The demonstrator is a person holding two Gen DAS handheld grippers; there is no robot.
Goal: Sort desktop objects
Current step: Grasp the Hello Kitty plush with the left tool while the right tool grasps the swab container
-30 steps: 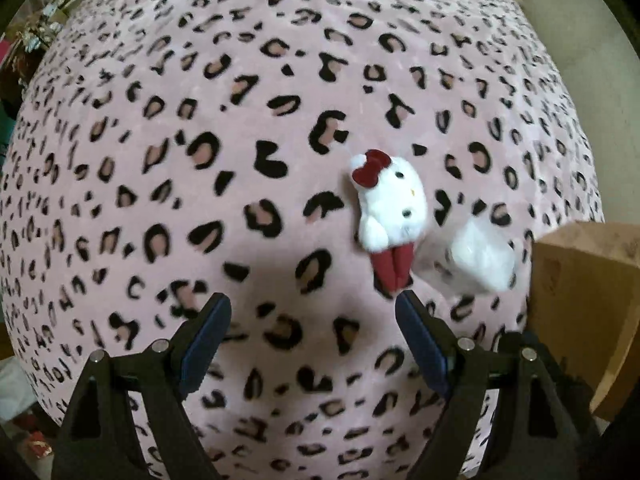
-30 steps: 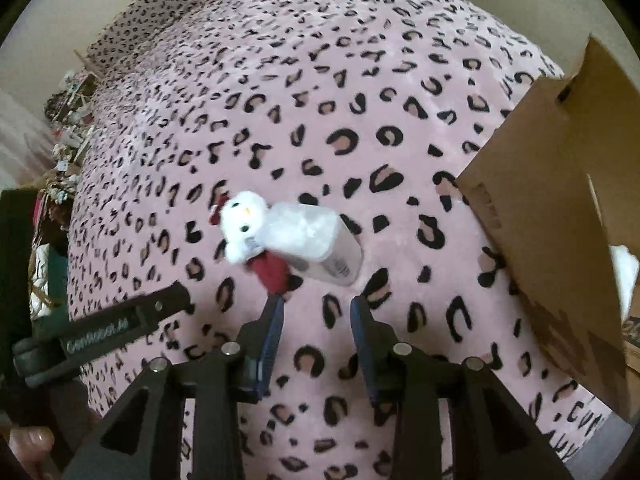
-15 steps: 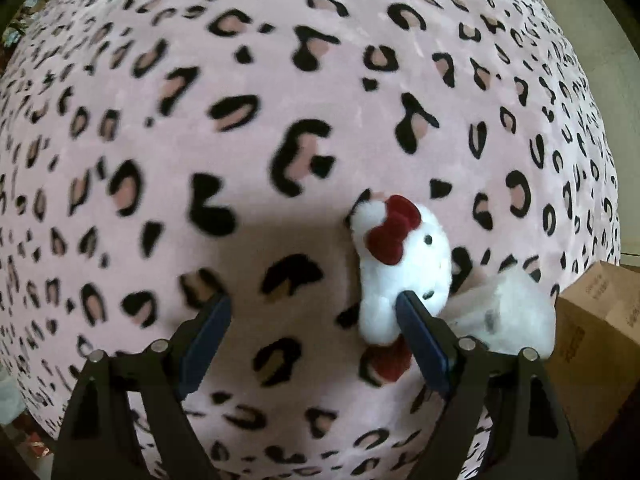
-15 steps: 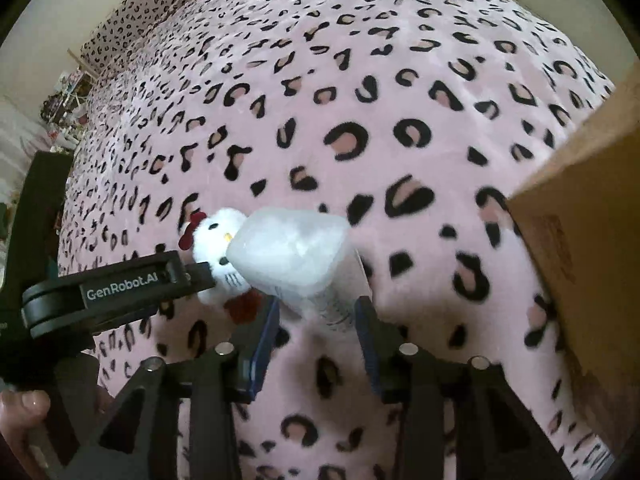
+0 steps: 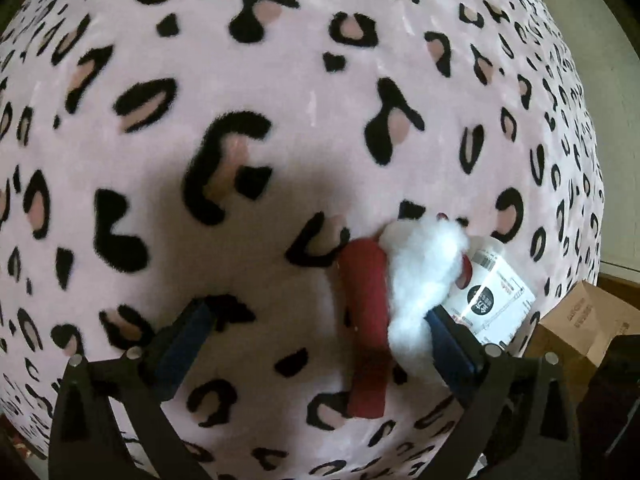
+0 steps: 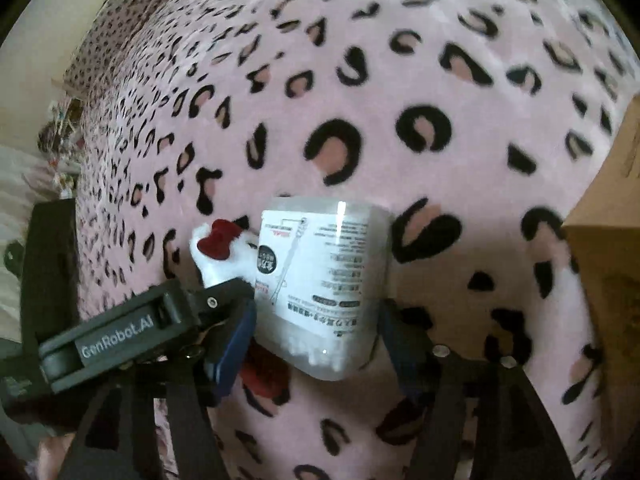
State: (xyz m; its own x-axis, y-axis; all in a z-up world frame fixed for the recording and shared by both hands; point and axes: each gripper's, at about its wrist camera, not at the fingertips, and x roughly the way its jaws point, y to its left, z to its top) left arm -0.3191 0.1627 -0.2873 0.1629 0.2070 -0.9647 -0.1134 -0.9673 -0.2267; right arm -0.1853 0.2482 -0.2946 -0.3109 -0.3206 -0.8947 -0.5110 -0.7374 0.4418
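Left tool [image 6: 224, 320] marked "GenRobot.AI"; box [image 6: 324, 280] label print unreadable, perhaps blurred.

Pink blanket [image 5: 280, 80] with black leopard spots; white plush toy [image 5: 420, 276], red bow; brown cardboard box [image 5: 576, 328]

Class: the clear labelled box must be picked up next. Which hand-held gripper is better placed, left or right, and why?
Right. The box lies squarely between the right hand-held gripper's opening jaws. The left hand-held gripper is opening around the plush toy, with the box outside its jaws, past one finger.
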